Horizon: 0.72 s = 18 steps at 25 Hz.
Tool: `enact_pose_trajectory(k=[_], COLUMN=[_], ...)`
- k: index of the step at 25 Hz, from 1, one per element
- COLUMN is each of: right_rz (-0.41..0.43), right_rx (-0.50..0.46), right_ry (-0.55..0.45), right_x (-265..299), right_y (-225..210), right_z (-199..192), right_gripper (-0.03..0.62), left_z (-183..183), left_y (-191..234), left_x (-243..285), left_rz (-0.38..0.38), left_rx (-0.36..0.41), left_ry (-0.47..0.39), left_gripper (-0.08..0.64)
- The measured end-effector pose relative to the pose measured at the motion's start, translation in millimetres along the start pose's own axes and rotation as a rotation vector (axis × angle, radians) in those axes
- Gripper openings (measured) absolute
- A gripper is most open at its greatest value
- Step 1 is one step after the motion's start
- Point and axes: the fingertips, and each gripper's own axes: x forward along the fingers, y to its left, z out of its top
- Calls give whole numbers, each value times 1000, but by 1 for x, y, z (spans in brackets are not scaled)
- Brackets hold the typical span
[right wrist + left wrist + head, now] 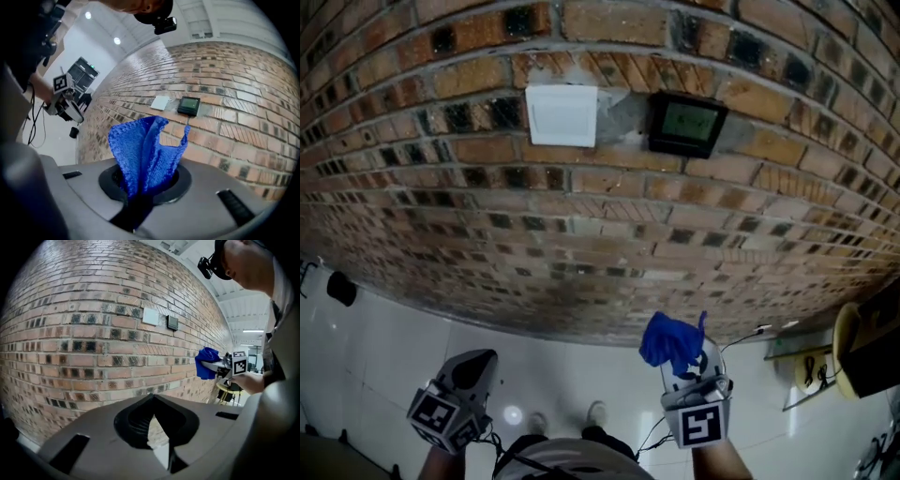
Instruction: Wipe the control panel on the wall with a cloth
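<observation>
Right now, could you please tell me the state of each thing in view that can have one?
Right hand-held gripper: shut on the cloth.
Cloth: bunched, standing up out of the jaws, clear of the wall.
Left hand-held gripper: shut, empty.
Panel: mounted on the wall, nothing touching it.
White plate: mounted on the wall beside the panel, untouched.
</observation>
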Motion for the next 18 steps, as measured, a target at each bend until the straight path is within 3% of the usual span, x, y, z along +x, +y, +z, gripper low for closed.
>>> enact_pose_trajectory(k=[5,11,18], right_rz=[-36,-140,-150], right_rx=[25,251,271], right_ry=[23,23,31], right_x=[-64,-119,-162], right_y=[33,95,206], right_z=[21,59,115], right_gripper=[87,86,86], left_z=[3,-10,-45], left_y=[-9,2,22], left_x=[-21,-93,-196], left_rz=[-63,-143,-197], left_rx=[44,87,104], left_ry=[-20,-56,-99], left_gripper=[3,4,3])
